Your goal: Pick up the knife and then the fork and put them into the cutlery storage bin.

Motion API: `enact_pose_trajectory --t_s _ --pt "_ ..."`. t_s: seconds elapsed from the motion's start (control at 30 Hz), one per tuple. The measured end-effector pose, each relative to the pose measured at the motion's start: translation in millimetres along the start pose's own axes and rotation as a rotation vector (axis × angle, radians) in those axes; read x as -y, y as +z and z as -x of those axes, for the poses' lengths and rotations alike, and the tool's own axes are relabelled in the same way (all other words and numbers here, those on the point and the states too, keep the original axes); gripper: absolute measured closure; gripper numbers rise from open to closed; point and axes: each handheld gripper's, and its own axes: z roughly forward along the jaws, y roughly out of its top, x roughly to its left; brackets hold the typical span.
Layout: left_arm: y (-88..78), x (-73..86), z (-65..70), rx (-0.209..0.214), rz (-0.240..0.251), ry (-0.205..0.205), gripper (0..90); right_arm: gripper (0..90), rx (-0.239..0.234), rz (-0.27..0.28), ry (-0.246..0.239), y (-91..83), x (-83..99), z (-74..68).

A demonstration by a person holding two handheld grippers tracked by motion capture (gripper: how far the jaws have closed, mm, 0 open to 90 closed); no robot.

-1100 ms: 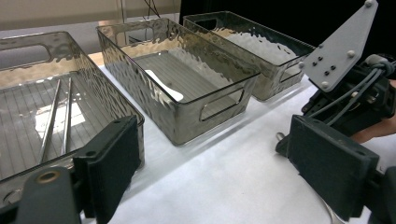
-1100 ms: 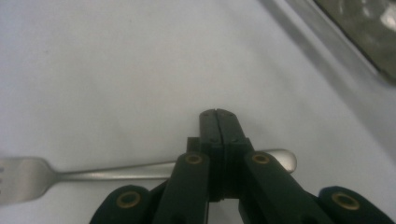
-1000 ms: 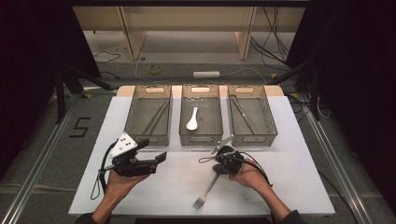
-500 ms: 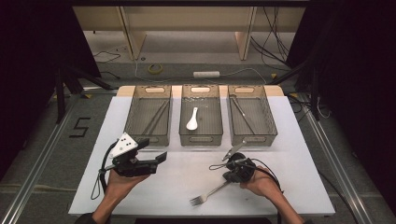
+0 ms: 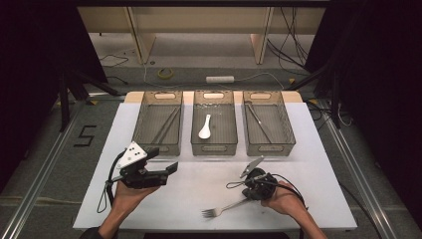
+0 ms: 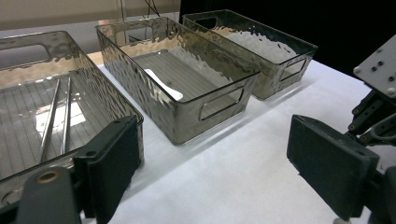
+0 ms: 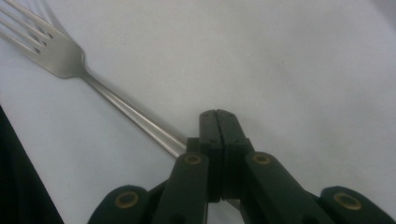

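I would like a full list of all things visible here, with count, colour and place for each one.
table: 1, white top, centre of the high view
bins: 3, clear grey, in a row at the far side of the table
chopsticks: 1 pair, metal, in the left bin
spoon: 1, white, in the middle bin
rods: thin, metal, in the right bin; count unclear
fork: 1, silver, near edge of the table, handle in the right gripper
left gripper: 1, black, open, over the table's left side
right gripper: 1, black, shut on the fork's handle
hands: 2, one on each gripper
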Motion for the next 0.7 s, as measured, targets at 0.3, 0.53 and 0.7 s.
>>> enact_pose_trajectory --t_s 0.3,0.53,0.7 --pt "0.3 0.1 0.1 0.001 -0.002 0.0 16.7 46.3 -0.044 0.005 -0.118 -11.4 -11.0 -12.4" --pt "0.5 0.0 0.2 0.001 -0.002 0.001 16.7 41.9 -0.049 -0.053 -0.216 -0.3 -16.9 -24.2" --pt "0.6 0.0 0.3 0.002 -0.003 0.001 16.7 47.9 -0.052 -0.092 -0.235 6.2 -19.9 -31.6"
